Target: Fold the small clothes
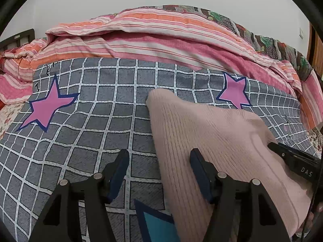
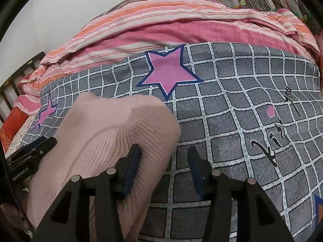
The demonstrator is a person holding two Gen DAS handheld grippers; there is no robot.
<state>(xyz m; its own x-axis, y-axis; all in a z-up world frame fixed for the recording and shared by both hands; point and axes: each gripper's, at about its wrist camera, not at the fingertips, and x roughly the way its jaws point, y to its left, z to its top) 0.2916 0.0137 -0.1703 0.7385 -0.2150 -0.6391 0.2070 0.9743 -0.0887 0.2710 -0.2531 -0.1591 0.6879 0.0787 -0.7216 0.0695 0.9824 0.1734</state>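
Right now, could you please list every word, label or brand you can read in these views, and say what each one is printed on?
"DAS": white letters on the right hand-held gripper body.
"GenRobot.AI": white letters on the left hand-held gripper body.
"Kiss" then a further word, too stylised to read: black script on the grey checked bedsheet.
Black script by the sheet's far corner: too small to read.

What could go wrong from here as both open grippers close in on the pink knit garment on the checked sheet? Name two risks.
The left gripper straddles the pink knit garment's edge, so closing may pinch the checked sheet too. The right gripper likewise sits at the garment's edge; a shallow bite could slip off the knit.
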